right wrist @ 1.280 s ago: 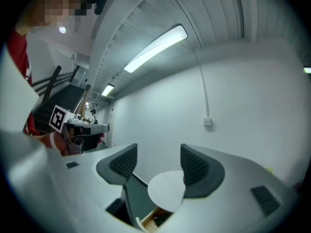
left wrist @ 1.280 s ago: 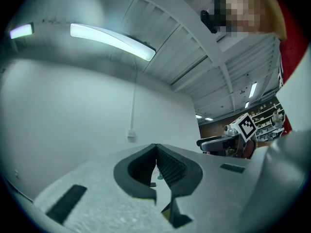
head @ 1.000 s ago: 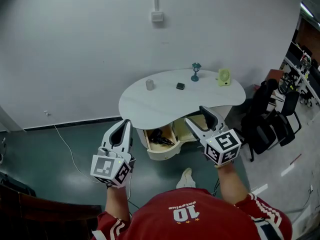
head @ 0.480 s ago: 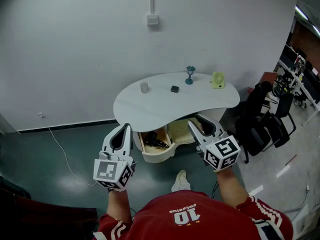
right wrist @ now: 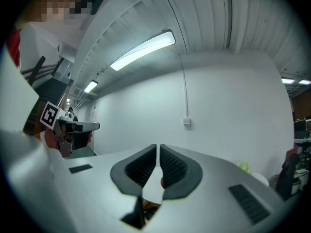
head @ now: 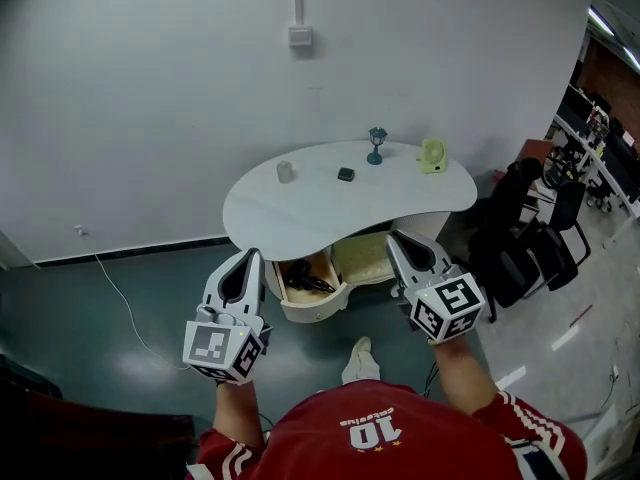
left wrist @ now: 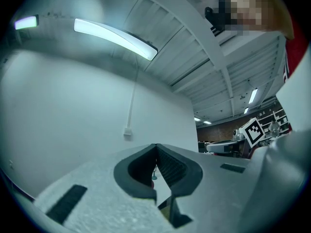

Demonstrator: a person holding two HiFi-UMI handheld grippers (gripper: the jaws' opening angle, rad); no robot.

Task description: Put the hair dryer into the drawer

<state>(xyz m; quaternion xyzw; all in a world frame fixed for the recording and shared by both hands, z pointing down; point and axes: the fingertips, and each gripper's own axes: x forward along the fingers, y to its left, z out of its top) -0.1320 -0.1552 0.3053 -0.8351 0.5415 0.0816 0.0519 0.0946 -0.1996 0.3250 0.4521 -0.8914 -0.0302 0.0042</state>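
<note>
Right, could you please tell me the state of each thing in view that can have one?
Drawer: pulled open.
Hair dryer: lying inside the drawer, not held.
Left tongs: shut, nothing between them.
Right tongs: have just been closing, now all but together, nothing between them.

A black hair dryer [head: 306, 284] was seen lying inside a cream, curved-fronted drawer [head: 318, 311], which was pulled open from beneath a white rounded tabletop [head: 300, 218]. The dryer was laid flat on the drawer's floor (its finer details could not be made out), behind the curved front wall.
</note>
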